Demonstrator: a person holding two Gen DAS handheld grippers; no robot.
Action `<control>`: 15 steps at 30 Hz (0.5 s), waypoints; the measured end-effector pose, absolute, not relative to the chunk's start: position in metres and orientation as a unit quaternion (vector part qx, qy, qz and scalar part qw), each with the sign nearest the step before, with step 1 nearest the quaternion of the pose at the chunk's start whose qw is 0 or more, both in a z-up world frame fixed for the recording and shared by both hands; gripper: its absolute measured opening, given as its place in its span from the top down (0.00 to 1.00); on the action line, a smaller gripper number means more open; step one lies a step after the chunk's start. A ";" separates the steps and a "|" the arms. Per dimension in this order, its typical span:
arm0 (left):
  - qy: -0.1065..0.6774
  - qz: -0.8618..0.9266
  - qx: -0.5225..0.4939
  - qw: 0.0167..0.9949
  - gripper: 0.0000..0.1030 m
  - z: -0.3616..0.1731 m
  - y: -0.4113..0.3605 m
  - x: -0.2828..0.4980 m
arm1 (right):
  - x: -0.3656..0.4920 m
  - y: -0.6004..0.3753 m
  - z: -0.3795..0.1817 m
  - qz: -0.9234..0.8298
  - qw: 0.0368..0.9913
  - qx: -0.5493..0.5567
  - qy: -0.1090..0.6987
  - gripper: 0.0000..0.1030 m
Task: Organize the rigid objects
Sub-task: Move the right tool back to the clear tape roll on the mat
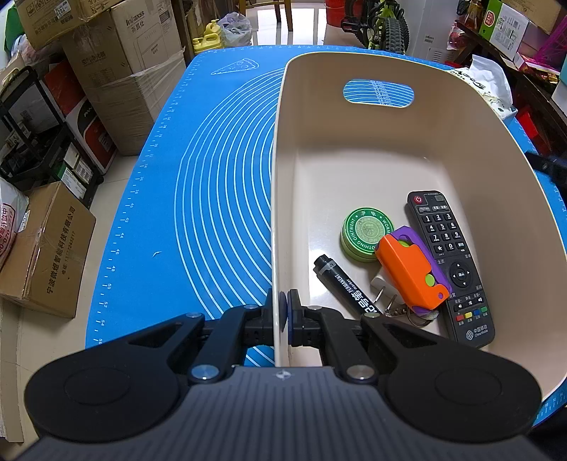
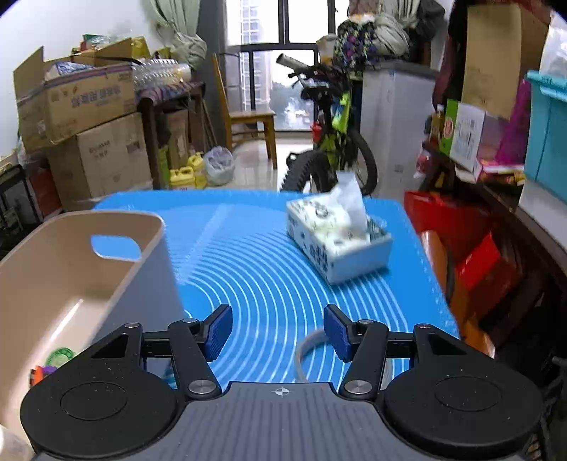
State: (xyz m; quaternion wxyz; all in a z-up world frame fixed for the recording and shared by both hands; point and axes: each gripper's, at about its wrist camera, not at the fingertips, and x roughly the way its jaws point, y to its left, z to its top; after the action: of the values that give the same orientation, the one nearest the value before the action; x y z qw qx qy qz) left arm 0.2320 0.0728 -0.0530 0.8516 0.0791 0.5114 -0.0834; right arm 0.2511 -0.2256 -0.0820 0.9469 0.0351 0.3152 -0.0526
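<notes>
your left gripper is clamped on the near wall of the beige plastic bin. already in it, right of those fingers: black remote control, green round tin, black permanent marker, orange-purple plastic toy. your right gripper stands open and empty; still left out, a pale ring by its right finger.

- Both views: strong fisheye, straight edges bow toward the borders, dark vignette in the corners.
- Left wrist: sharp, evenly lit, bright. Soft glare on the floor tiles at top centre and a faint sheen on the bin floor.
- Shadows soft and short, no hard light source in frame.
- Right wrist: daylight from the window at top centre, slightly blown out; room sides darker, esp. right edge.
- Right wrist has motion blur: tissue box, bin rim lower left and right-side clutter smeared; its own gripper stays crisp.
</notes>
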 end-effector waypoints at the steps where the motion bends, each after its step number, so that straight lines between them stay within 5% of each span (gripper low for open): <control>1: 0.511 -0.083 0.079 0.852 0.94 -0.053 0.073 0.232 | 0.255 -0.228 -0.088 -0.056 0.944 0.038 0.323 0.37; 15: 0.511 -0.083 0.079 0.852 0.94 -0.053 0.073 0.231 | 0.270 -0.224 -0.141 -0.063 0.912 0.005 0.405 0.38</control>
State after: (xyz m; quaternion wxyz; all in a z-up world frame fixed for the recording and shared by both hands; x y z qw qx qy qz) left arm 0.2313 0.0734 -0.0532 0.8517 0.0791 0.5113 -0.0832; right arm 0.2703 -0.2244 -0.1413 0.9120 0.0048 0.4053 -0.0629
